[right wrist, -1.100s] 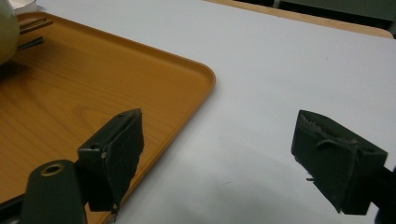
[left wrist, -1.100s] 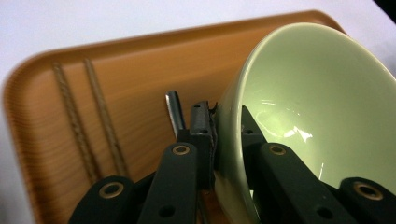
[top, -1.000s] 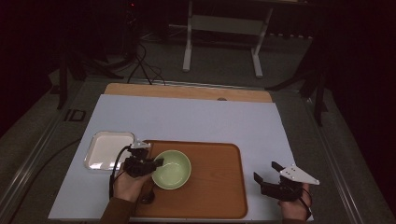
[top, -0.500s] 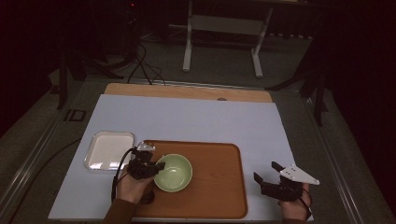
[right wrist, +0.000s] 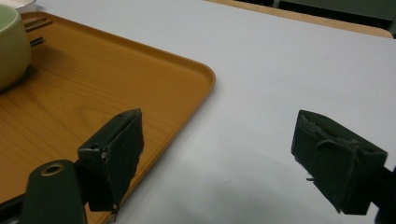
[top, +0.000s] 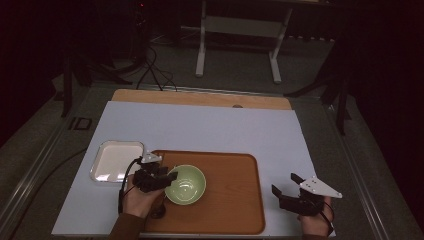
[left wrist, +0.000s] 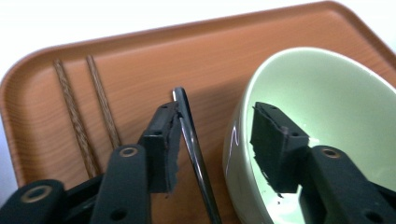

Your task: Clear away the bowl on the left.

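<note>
Left tool (left wrist: 212, 140) just opened astride one green bowl (left wrist: 327, 116) rim; two chopsticks (left wrist: 88, 112) alongside.

A green bowl (top: 185, 184) sat near the left edge of the brown tray (top: 235, 200), the left gripper (top: 159, 176) at its rim with jaws just opened, while the right gripper (top: 292, 192) rested open off the tray's right edge

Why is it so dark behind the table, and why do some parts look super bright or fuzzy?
High view: the room behind the table is nearly black and unlit. Left gripper view: the table above the tray is washed out white, the green bowl shows glare streaks, and the left tongs are close and slightly soft. Right gripper view: evenly lit, with the right tongs blurry at the edges.
</note>
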A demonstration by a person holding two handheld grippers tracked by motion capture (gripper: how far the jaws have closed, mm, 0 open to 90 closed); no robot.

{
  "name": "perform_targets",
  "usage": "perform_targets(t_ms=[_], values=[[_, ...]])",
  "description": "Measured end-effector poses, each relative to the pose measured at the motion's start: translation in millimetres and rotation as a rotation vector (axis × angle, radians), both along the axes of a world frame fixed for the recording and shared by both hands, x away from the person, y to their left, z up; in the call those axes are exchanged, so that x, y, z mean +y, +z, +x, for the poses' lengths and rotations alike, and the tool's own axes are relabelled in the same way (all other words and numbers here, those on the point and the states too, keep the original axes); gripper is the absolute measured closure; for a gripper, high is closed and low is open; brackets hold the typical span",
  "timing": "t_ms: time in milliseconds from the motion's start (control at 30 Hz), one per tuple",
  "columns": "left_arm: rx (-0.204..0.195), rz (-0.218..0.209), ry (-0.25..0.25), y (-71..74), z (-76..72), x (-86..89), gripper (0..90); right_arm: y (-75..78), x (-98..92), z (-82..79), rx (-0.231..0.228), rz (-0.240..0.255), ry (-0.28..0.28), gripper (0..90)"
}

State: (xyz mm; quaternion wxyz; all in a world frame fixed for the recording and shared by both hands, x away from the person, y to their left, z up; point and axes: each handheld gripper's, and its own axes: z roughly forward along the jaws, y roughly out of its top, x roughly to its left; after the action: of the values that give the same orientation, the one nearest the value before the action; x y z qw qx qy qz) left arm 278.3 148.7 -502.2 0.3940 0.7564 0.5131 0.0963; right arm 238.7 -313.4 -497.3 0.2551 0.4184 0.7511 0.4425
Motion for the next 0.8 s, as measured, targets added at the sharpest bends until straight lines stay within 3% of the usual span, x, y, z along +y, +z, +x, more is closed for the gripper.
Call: perform_targets(t_ms=[133,333,800], values=[[-0.004,-0.02,-0.008,1.3,0.2,2.8,44.7,0.1,0.2,0.0,-0.001,-0.001,0.002,16.8],[-0.043,-0.044,-0.029,6.3,-0.3,8.0,38.9,0.1,0.1,-0.1,-0.001,-0.001,0.001,16.8],[-0.125,-0.06,-0.061,15.0,-4.5,15.8,39.3,0.3,0.0,1.0,0.0,0.002,0.003,16.8]])
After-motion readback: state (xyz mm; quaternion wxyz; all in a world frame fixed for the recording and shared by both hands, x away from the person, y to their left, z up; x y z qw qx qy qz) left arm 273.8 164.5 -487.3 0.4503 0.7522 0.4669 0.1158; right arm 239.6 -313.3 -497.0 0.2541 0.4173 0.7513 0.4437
